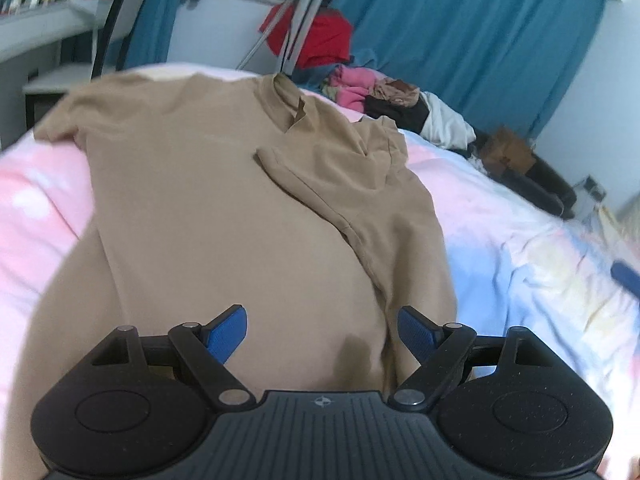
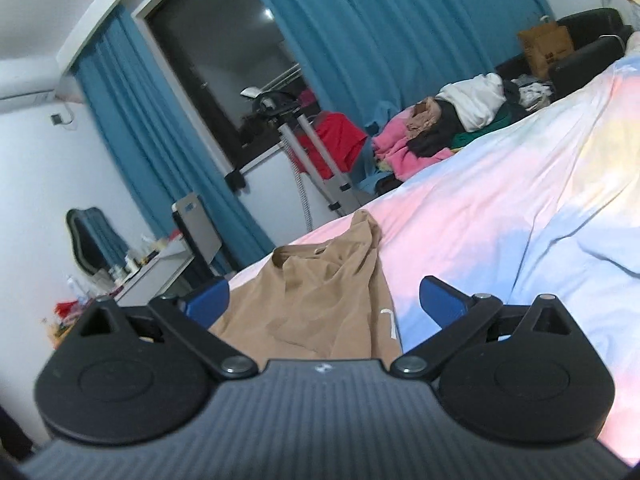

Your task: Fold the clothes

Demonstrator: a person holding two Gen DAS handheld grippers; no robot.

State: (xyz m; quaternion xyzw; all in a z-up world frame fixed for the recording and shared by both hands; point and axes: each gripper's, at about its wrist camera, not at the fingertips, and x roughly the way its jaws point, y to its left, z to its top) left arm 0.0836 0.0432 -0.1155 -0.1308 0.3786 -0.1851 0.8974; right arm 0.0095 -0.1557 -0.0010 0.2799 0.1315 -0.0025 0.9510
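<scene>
The bed [image 1: 520,216] fills both views under its pink, blue and pale yellow cover, and the tan shirt [image 1: 224,208] lies spread flat on it, collar toward the far edge, one short sleeve stretched out to the left, the other sleeve folded in over the chest. Beyond the shirt's collar end, blue curtains [image 2: 384,28] hang along the wall, and a pile of clothes [image 2: 436,128] in pink, white and black sits at the far side of the bed, well apart from the shirt. A brown box [image 2: 546,46] past that pile carries red print, too small to read. On the shirt itself there's a small white mark near its edge in the right wrist view, no letters I can make out.

Left gripper [image 1: 320,330] is tilted down over the shirt's lower part, blue pads [image 1: 226,334] spread wide, cloth showing between them but not pinched. Right gripper [image 2: 324,304] looks almost level across the bed from the shirt's side, rolled so the room leans, jaws at their widest, nothing held, the shirt's edge lying in the gap
</scene>
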